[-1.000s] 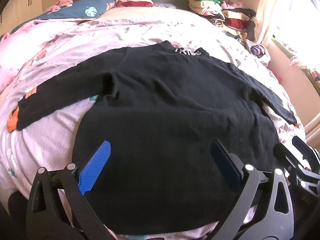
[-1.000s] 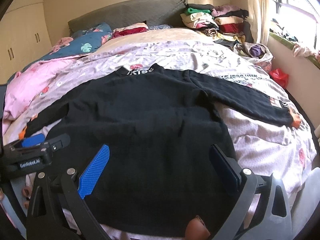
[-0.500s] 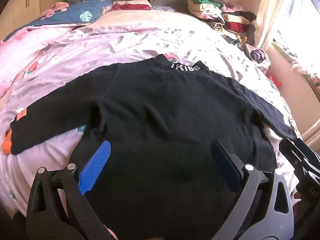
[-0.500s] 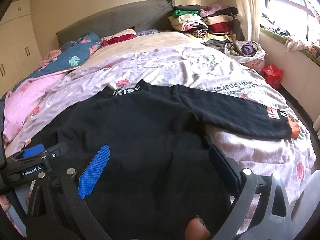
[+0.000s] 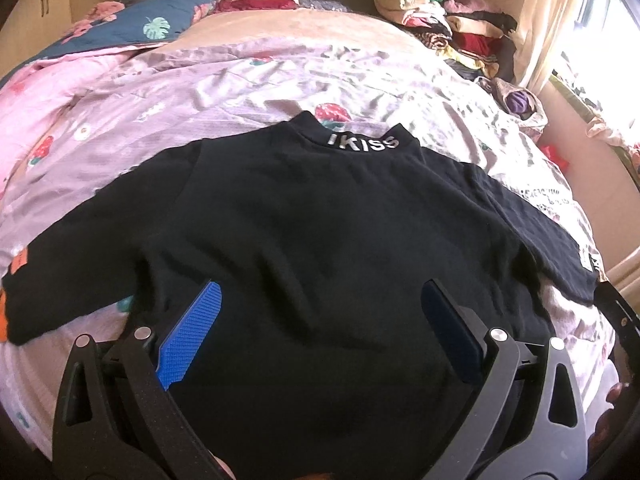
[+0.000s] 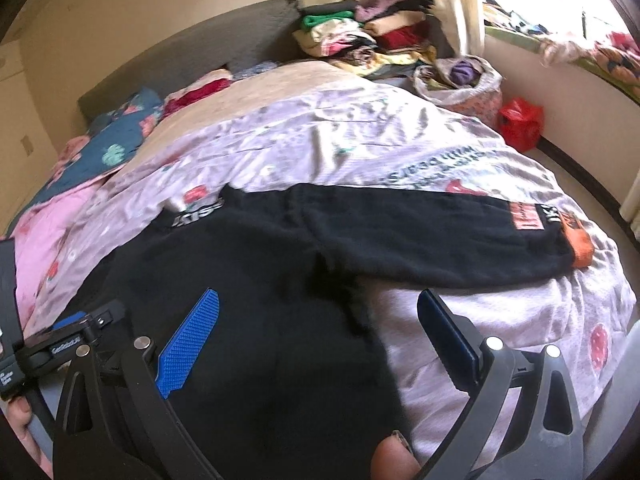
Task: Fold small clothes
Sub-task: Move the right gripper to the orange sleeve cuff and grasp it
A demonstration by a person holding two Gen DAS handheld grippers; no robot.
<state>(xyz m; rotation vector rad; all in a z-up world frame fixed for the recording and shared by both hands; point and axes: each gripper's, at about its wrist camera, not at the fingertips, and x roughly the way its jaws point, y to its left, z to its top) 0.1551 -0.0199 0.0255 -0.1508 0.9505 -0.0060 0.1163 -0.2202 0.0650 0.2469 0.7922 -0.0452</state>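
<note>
A black long-sleeved top (image 5: 320, 232) lies spread flat on the bed, white letters on its collar (image 5: 362, 142), both sleeves stretched out sideways. My left gripper (image 5: 320, 316) hovers open over the lower middle of its body, holding nothing. In the right wrist view the same top (image 6: 240, 288) fills the lower left, and its right sleeve (image 6: 440, 236) runs to an orange cuff (image 6: 578, 244). My right gripper (image 6: 318, 320) stands open above the top's right side edge near the armpit, empty. The left gripper's body (image 6: 68, 344) shows at the far left there.
The bed carries a lilac strawberry-print cover (image 5: 260, 76) and a pink quilt (image 5: 48, 92) at the left. A stack of folded clothes (image 5: 440, 28) sits by the headboard at the back right. A bag of clothes (image 6: 460, 84) and a red bag (image 6: 520, 122) stand beside the window wall.
Both grippers have moved forward over the top, which now looks nearer and larger. The right gripper has also swung right, towards the right sleeve. Both stayed open.
</note>
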